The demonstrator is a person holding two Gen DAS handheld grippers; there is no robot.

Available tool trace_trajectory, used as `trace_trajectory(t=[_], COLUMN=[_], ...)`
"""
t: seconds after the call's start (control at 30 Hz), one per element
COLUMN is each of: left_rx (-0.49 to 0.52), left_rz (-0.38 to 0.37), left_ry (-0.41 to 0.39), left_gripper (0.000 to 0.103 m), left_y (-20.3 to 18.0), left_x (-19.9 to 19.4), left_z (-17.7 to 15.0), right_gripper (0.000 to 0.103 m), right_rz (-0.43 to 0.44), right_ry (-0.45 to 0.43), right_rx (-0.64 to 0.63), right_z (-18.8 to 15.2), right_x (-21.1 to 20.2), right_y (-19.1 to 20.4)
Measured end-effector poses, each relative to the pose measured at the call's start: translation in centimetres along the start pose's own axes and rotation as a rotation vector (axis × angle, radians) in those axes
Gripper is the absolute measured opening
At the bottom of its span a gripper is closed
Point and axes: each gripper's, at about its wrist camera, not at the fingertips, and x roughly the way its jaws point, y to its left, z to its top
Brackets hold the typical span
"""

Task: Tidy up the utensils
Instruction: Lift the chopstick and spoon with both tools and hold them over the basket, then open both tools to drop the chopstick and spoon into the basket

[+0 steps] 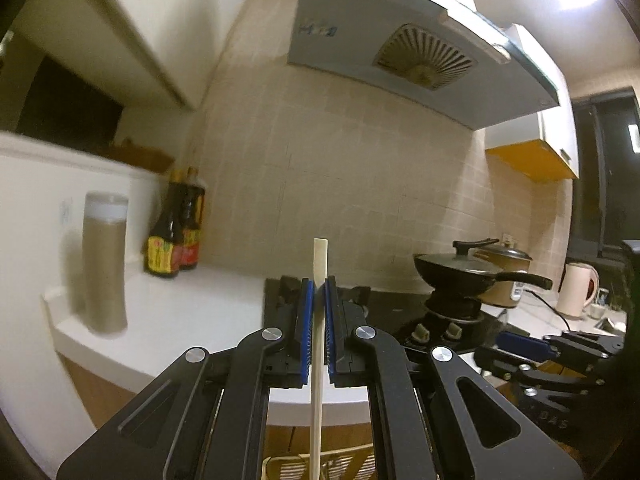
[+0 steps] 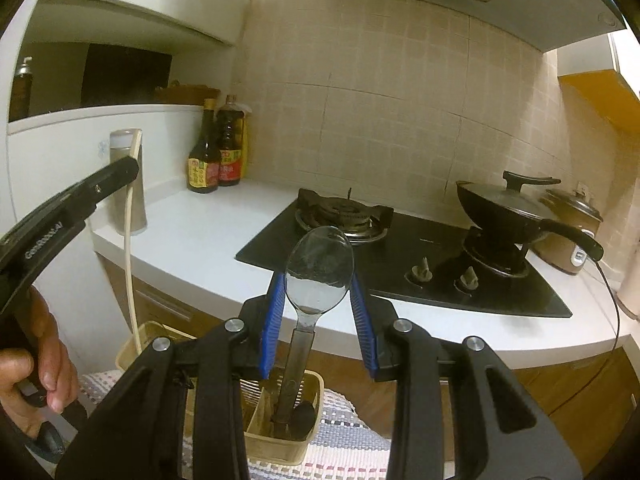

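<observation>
My left gripper (image 1: 319,286) is shut on a pale wooden chopstick (image 1: 318,364) that stands upright between its blue pads; its lower end reaches down toward a beige utensil basket (image 1: 276,466). In the right wrist view the same chopstick (image 2: 129,264) hangs from the left gripper (image 2: 130,166) into the basket's left end (image 2: 130,354). My right gripper (image 2: 318,280) is open around the bowl of a metal spoon (image 2: 318,270). The spoon stands upright with its handle in a compartment of the basket (image 2: 314,384). The pads do not touch the spoon.
The basket sits on a striped cloth (image 2: 344,436). Behind is a white counter (image 2: 200,236) with a tall metal canister (image 2: 138,196), two sauce bottles (image 2: 214,160), a black gas hob (image 2: 400,256), a lidded wok (image 2: 504,208) and a rice cooker (image 2: 568,232).
</observation>
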Motion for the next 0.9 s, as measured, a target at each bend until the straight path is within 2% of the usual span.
trace_trajectory(t=[0.17, 0.53, 0.83, 0.9], left_rx=[-0.001, 0.045, 0.045, 0.044], left_rz=[0.012, -0.002, -0.035, -0.03], left_ry=[0.028, 0.06, 0.089, 0.088], left_gripper=[0.004, 0.004, 0.005, 0.005], left_y=[0.7, 0.7, 0.7, 0.6], left_x=[0.9, -0.4, -1.7, -2.4], left_z=[-1.7, -3.2, -3.3, -3.2], right_gripper=[0.03, 0.03, 0.031, 0.031], right_rz=[-0.009, 0.011, 0.096, 0.138], right_ry=[0.007, 0.044, 0.123, 0.148], right_rx=[-0.009, 0.017, 0.012, 0.033], right_z=[-0.6, -1.9, -3.2, -3.4], right_x=[0.8, 1.8, 1.1, 0.6], right_y=[0.3, 0.3, 0.7, 0.5])
